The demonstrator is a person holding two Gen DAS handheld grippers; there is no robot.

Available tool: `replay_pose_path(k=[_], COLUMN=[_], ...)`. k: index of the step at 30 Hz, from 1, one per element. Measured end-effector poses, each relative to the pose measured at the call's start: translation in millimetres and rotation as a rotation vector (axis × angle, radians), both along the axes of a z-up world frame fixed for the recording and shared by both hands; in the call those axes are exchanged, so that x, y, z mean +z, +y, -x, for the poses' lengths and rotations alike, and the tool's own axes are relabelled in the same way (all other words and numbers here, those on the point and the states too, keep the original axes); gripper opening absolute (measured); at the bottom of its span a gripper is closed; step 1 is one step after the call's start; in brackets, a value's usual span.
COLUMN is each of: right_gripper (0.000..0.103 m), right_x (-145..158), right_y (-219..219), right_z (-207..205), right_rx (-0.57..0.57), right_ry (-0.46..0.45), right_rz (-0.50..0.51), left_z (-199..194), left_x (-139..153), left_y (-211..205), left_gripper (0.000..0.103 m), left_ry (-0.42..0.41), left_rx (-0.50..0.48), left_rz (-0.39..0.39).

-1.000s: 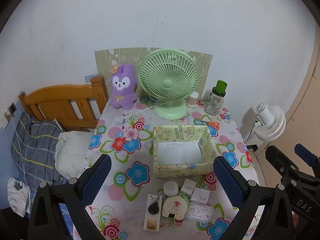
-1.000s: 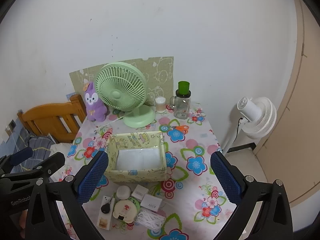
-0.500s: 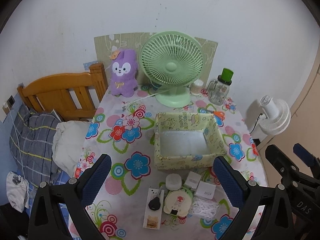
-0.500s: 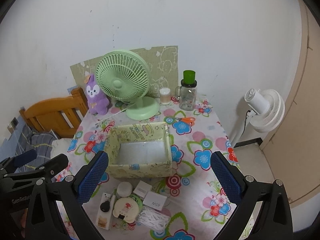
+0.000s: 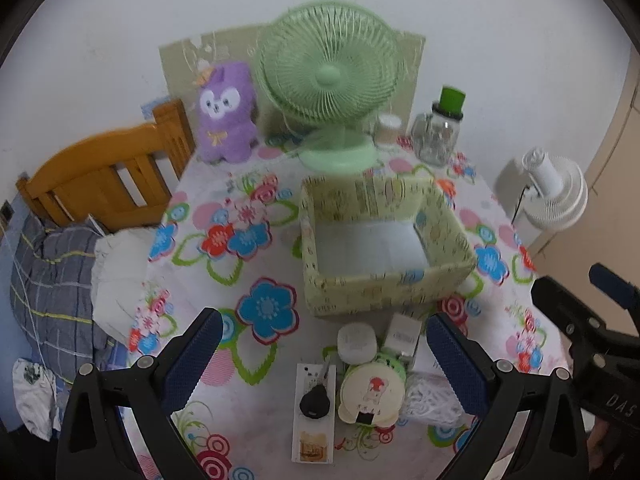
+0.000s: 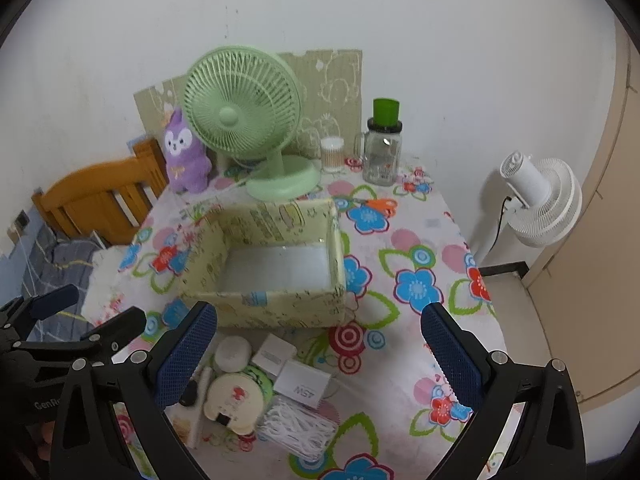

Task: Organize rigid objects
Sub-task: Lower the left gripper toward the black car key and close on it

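Both the left claw (image 5: 320, 354) and right claw (image 6: 320, 344) hang spread wide, empty; small items (image 6: 260, 380) cluster just beneath, the box (image 6: 276, 264) beyond; crowding risks a pad nudging neighbours

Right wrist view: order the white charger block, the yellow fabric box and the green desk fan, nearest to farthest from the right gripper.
1. White charger block, just ahead of the right gripper, between its open fingers.
2. Yellow fabric box, mid-table behind the small items.
3. Green desk fan, at the table's far edge by the wall.
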State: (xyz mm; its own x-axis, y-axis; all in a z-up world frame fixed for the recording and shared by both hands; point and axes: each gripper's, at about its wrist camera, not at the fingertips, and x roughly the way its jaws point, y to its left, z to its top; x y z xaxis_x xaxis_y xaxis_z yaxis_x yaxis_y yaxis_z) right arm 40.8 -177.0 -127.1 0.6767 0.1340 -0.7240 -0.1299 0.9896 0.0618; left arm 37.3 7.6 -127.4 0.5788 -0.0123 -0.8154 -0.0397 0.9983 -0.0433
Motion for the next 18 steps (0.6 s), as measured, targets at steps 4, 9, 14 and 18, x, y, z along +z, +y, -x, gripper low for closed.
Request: replay_pose_path(k=[4,9,14,18], right_gripper=[0.103,0.103,0.103,0.103], right_x=[-22.3,-46.1,-68.0,-82.7], right_y=[0.8,5.0,10.9,16.6], right_z=[-3.6,-5.2,-8.4,-8.7], right_rx=[-0.022,-0.035,-0.042,-0.045], right_ry=[0.046,0.080,0.109,0.123], right_rz=[-0.010,-0.018,-0.018,-0.005], left_z=[-2.3,-6.2,-7.2,-7.2], left_x=[-22.7,-49.9,-77.2,-93.4], left_y=[2.3,2.8,1.8,-1.7], left_gripper=[0.103,0.103,0.103,0.103], left_ry=[0.032,0.073,0.119,0.143], left_rx=[0.009,0.020,0.012,-0.006], left_rz=[0.024,0.016,0.004,-0.017])
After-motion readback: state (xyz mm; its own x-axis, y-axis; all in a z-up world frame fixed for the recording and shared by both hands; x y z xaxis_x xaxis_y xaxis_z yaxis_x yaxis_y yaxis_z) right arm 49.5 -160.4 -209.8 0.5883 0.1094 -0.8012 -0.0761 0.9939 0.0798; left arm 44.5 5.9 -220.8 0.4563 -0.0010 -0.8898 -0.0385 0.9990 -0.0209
